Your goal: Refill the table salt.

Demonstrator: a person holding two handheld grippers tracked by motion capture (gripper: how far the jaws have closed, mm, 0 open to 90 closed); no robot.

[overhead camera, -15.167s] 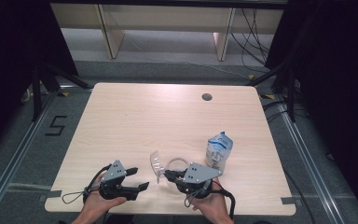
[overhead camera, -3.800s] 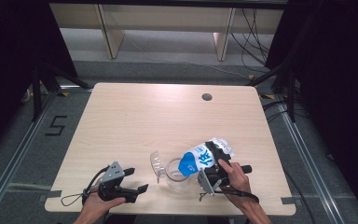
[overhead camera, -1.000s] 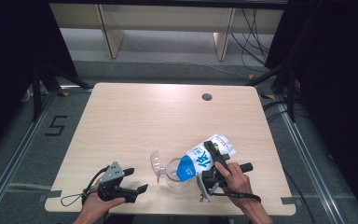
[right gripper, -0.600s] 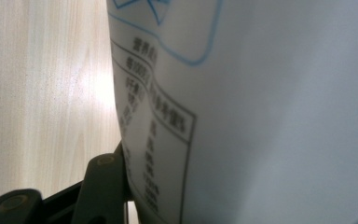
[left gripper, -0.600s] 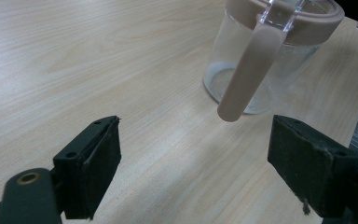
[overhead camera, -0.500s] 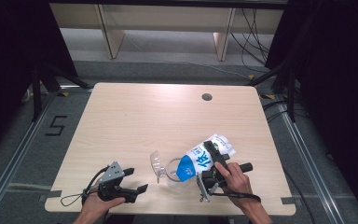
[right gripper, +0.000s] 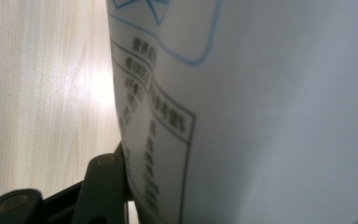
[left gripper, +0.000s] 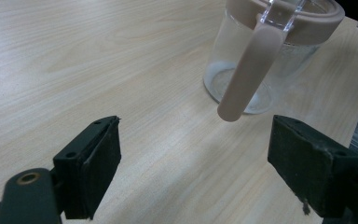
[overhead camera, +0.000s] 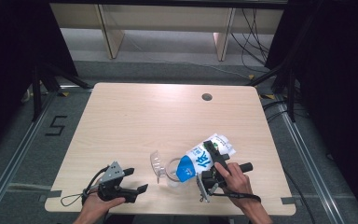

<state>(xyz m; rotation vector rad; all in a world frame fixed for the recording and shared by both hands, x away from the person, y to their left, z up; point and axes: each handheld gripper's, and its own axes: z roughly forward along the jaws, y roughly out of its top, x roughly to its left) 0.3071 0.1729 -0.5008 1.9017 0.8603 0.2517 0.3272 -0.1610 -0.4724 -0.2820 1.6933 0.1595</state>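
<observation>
The carton (overhead camera: 204, 158), a blue-and-white drink pack, lies tipped over the glass jug (overhead camera: 170, 171) near the six o'clock edge of the bench (overhead camera: 168, 116), its top end lowered toward the jug's mouth and its base raised toward two o'clock, a tilt that reads as pouring. The pale wooden bench carries nothing else apart from a small round cable hole at one o'clock. The right hand-held gripper (overhead camera: 210, 161) has the carton clamped across its body, jaws roughly half-spread to the pack's width; in the right gripper view the printed side panel (right gripper: 261, 112) presses against one black jaw, a grip placed mid-body probably so the spout end stays clear over the jug. The jug stands upright, its clear lid flap (overhead camera: 156, 163) swung open toward nine o'clock to leave the mouth free, and its pinkish handle (left gripper: 249, 70) faces the left gripper view. The left hand-held gripper (overhead camera: 133, 179) rests low at seven o'clock, just short of the jug, jaws wide apart and holding nothing, seemingly on standby to steady the jug by that handle. Whether liquid is flowing cannot be told.
</observation>
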